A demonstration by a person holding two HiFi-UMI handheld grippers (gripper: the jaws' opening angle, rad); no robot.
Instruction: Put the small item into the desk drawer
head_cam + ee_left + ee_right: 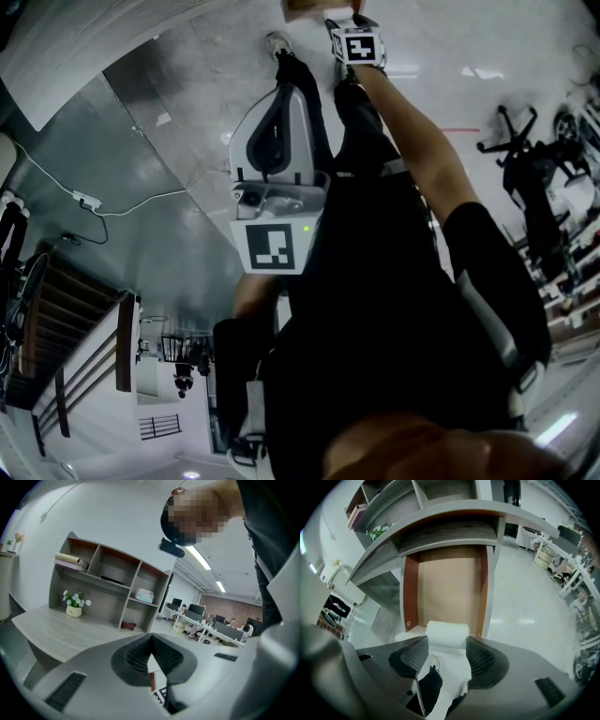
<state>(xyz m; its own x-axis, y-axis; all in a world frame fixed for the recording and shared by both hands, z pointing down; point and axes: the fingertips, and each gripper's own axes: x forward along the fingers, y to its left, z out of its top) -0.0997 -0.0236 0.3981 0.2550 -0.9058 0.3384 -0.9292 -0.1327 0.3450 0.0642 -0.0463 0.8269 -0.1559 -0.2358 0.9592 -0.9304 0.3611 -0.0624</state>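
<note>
The small item is a white roll (446,634), and my right gripper (447,641) is shut on it at the jaw tips. It hangs just above the front edge of the open desk drawer (450,585), whose brown inside is bare. In the head view the right gripper (349,21) reaches out to the drawer (314,6) at the top edge; the roll is hidden there. My left gripper (281,112) is held close to the person's body. Its jaws meet with nothing between them (151,644), and it points at the desk top (61,630).
A shelf unit (108,581) stands on the desk with a small flower pot (74,606), a book and a box. A cable with a power strip (86,199) lies on the floor at the left. Office chairs (534,178) stand at the right. The person's shoes (433,663) are below the drawer.
</note>
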